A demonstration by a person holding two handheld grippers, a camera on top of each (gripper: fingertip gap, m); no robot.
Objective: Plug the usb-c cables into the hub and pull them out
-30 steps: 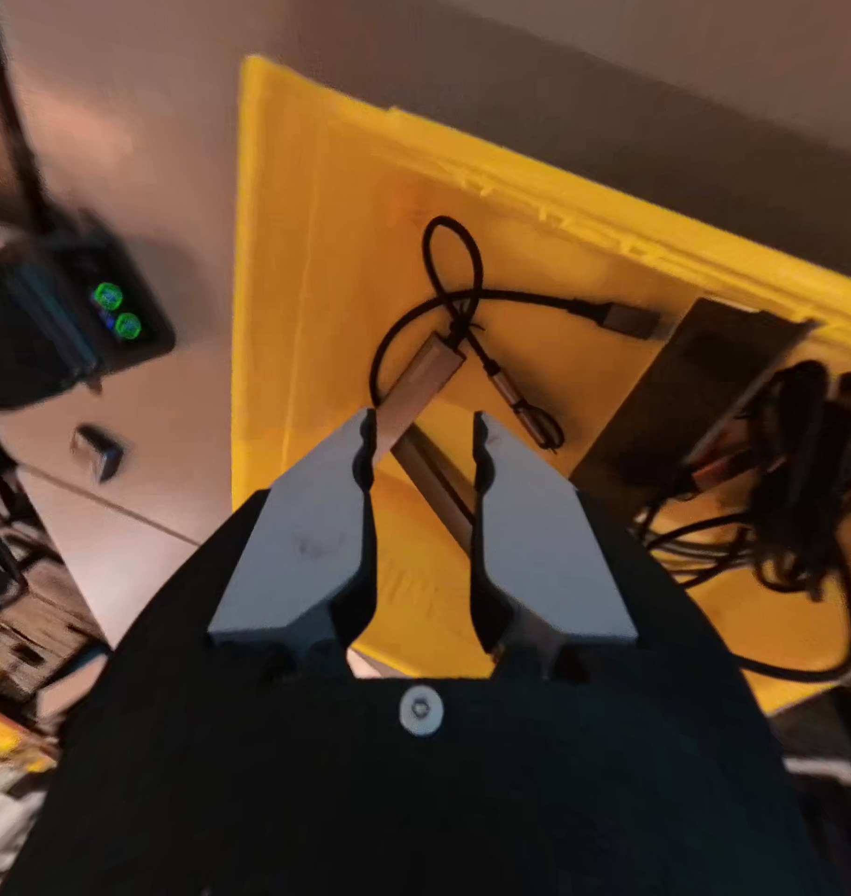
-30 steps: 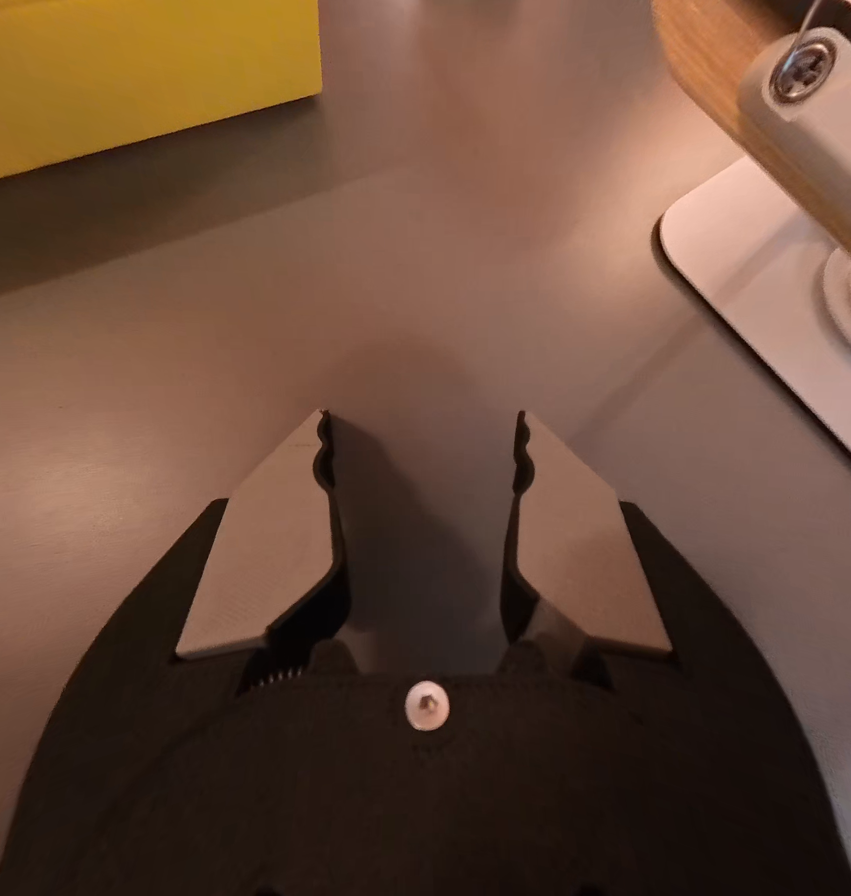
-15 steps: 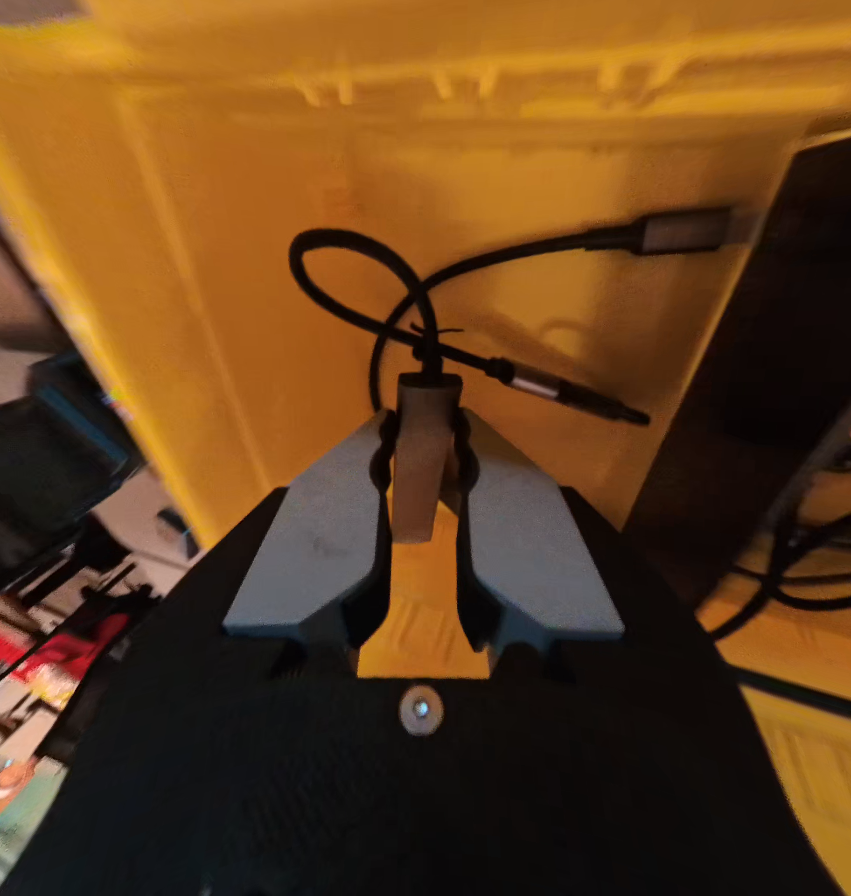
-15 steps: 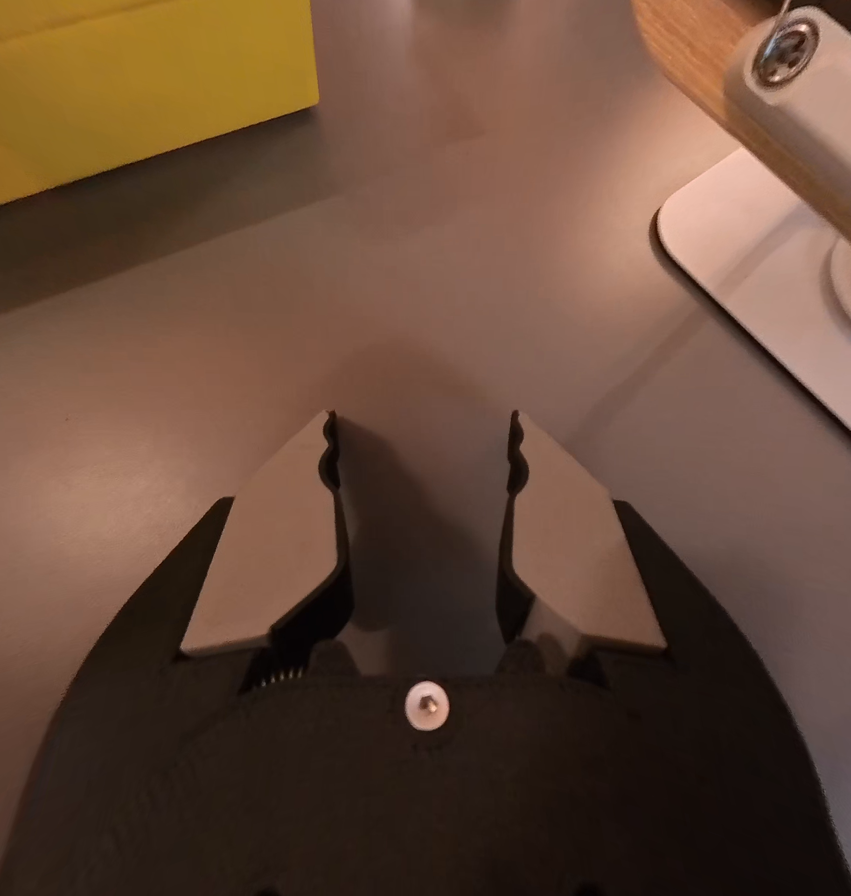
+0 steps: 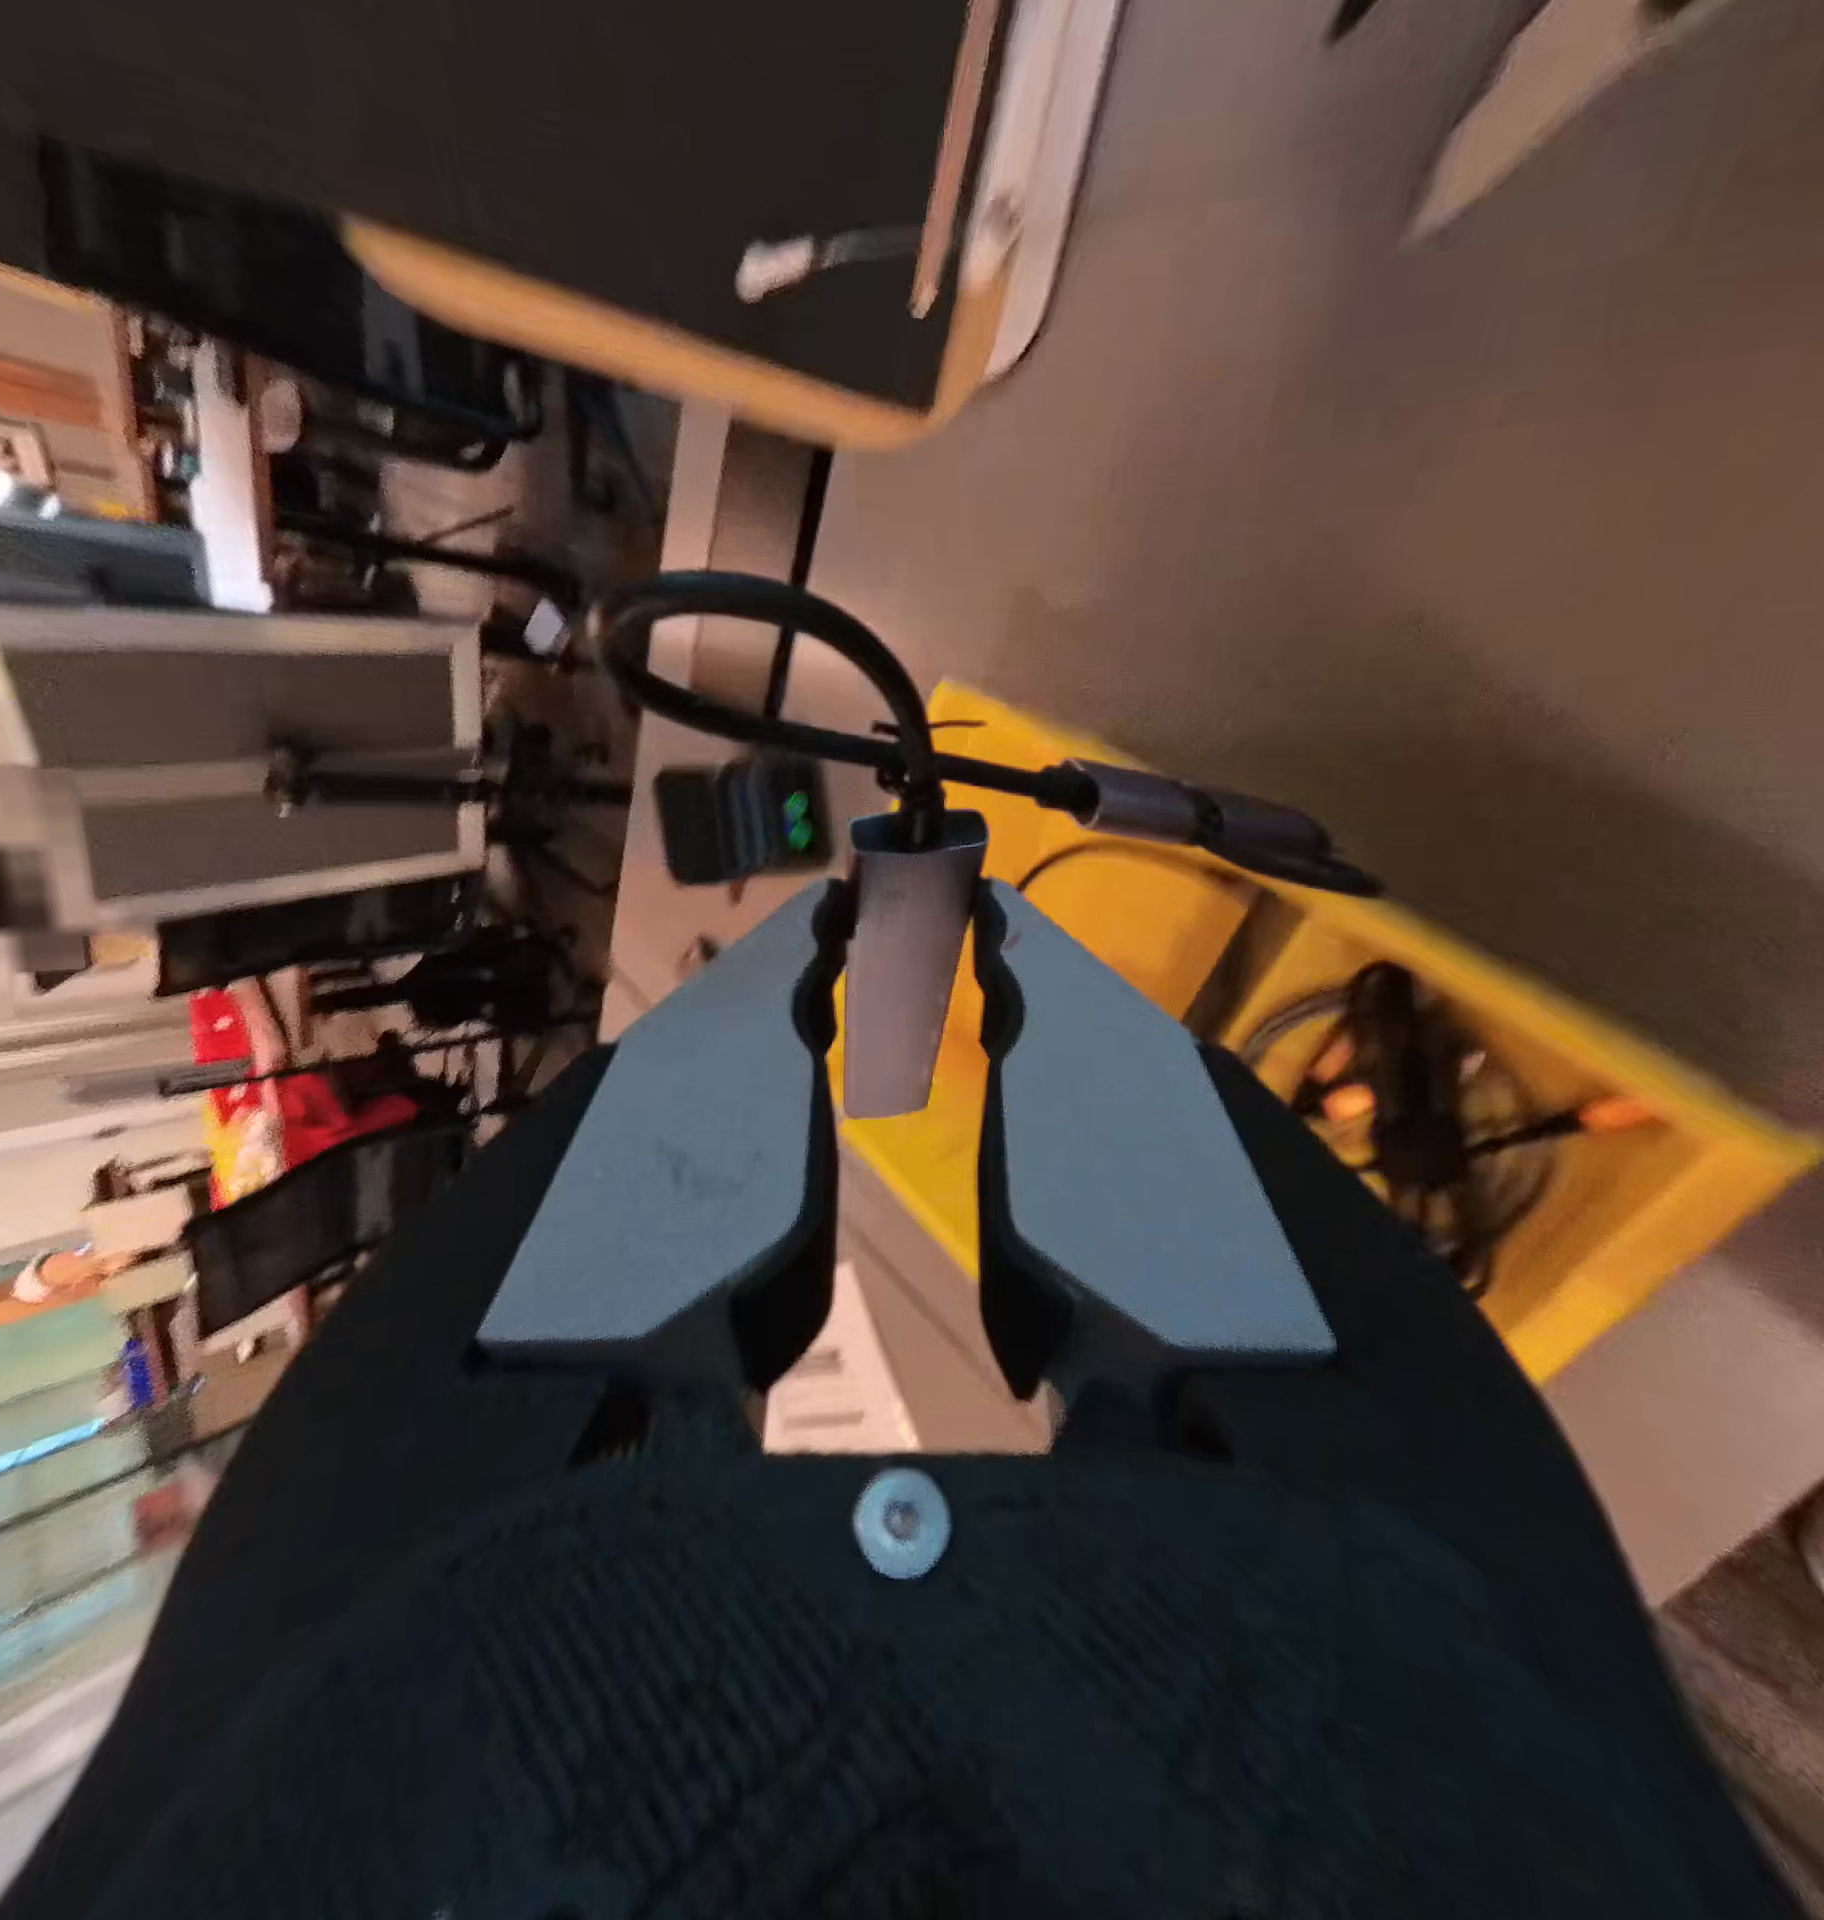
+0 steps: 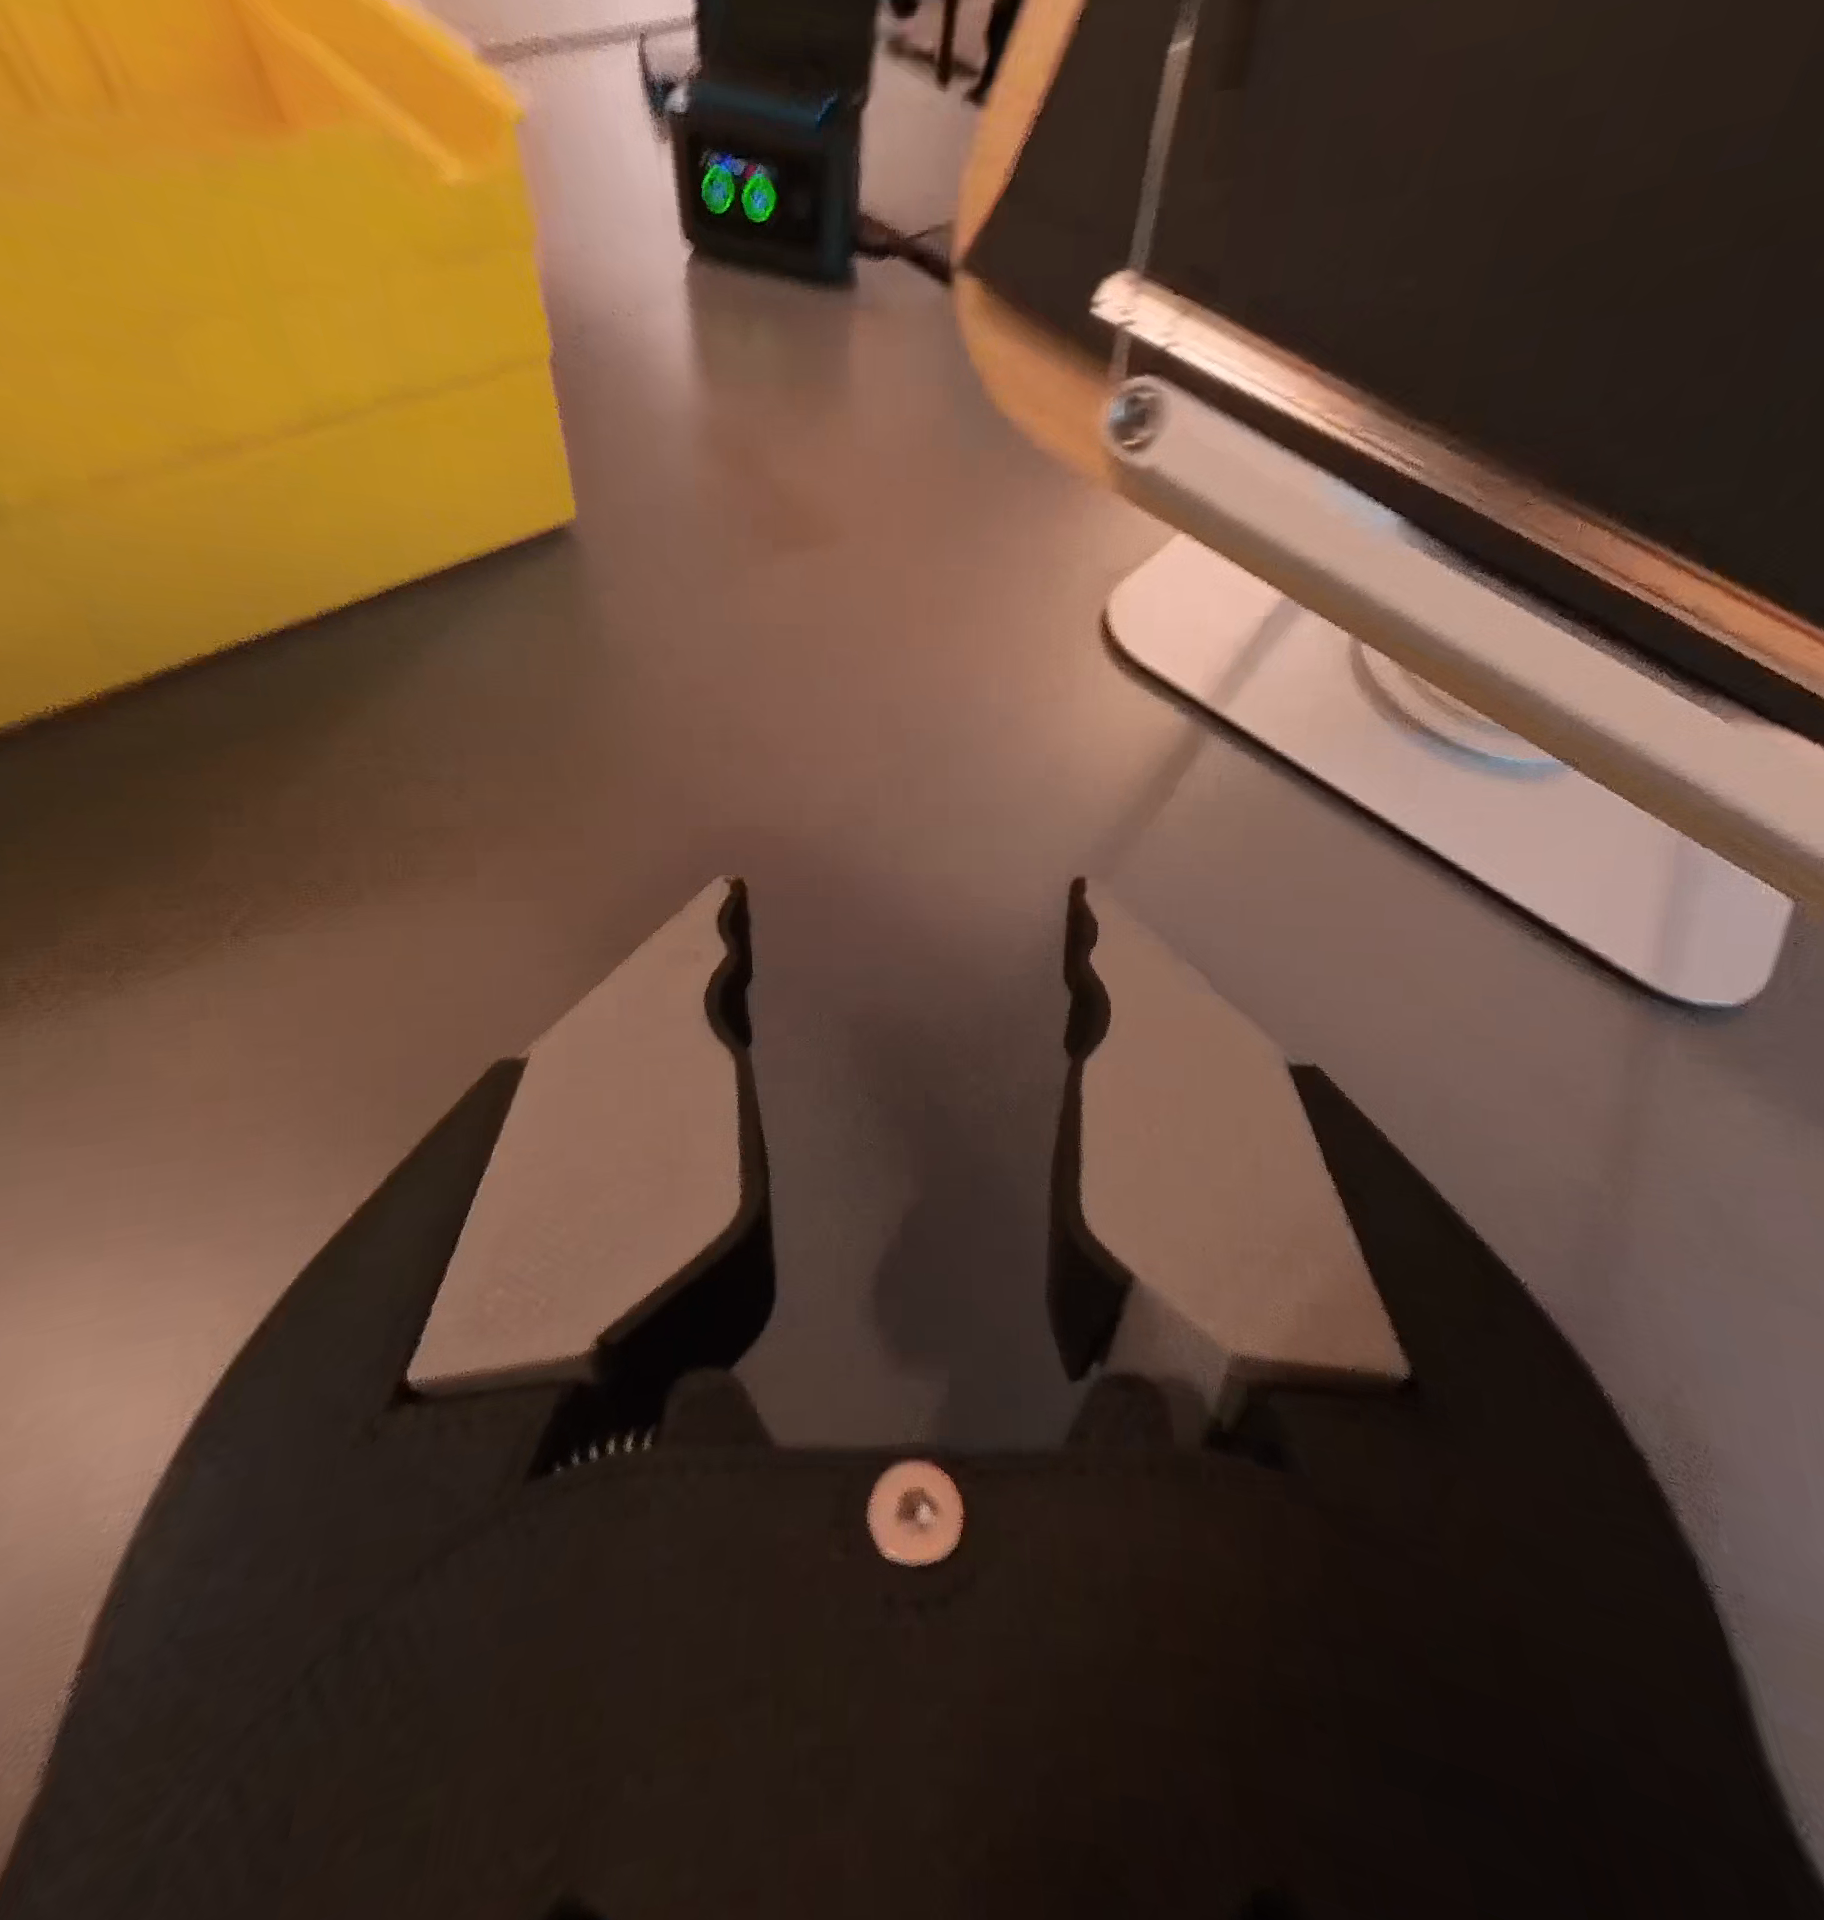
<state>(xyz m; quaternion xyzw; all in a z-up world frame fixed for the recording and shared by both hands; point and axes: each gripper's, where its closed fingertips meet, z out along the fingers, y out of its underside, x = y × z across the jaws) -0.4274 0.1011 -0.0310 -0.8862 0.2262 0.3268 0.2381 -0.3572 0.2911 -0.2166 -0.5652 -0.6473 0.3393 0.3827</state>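
Note:
My left gripper (image 5: 903,914) is shut on a slim grey metal hub (image 5: 900,966) and holds it in the air, clear of the yellow bin (image 5: 1292,997). The hub's short black cable (image 5: 742,644) loops above it, and a grey connector (image 5: 1188,816) sticks out to the right. More dark cables (image 5: 1407,1081) lie tangled inside the bin. My right gripper (image 6: 903,940) is open and empty, low over the grey table (image 6: 368,935).
A monitor with a white stand base (image 6: 1459,821) is at the right in the right wrist view. The yellow bin (image 6: 222,343) is at the left. A small black device with green lights (image 6: 762,197) stands at the back. Room clutter fills the left of the left wrist view. Spacing between my two grippers at the tips: around 30 centimetres.
My left gripper closed on the hub inside the bin, then lifted it out and swung away from the bin. My right gripper stayed open and tilted up a little.

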